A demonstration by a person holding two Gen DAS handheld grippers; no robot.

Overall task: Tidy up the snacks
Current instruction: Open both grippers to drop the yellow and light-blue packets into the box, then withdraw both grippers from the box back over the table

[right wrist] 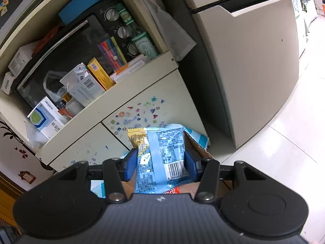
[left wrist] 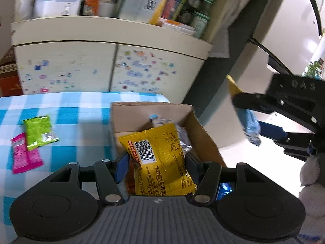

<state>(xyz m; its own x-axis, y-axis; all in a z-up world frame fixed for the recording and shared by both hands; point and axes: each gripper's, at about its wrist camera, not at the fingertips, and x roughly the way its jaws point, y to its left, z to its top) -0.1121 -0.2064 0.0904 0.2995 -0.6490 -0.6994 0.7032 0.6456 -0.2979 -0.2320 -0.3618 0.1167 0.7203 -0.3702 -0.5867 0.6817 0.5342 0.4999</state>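
Left gripper point(left wrist: 155, 158) jaws clamped on yellow snack packet point(left wrist: 160, 162) above cardboard box point(left wrist: 203, 134), right gripper point(right wrist: 160, 162) jaws on blue snack packet point(right wrist: 160, 158)

Both views are evenly lit by diffuse indoor light. Left wrist view: motion blur softens the shelf clutter point(left wrist: 130, 2) and cabinet stickers point(left wrist: 140, 75) ahead, while the near yellow packet point(left wrist: 162, 158) stays sharp. Right wrist view: sharper overall, with bright glare on the floor tiles point(right wrist: 284, 154) to the right. Fisheye distortion bends straight edges near the margins.
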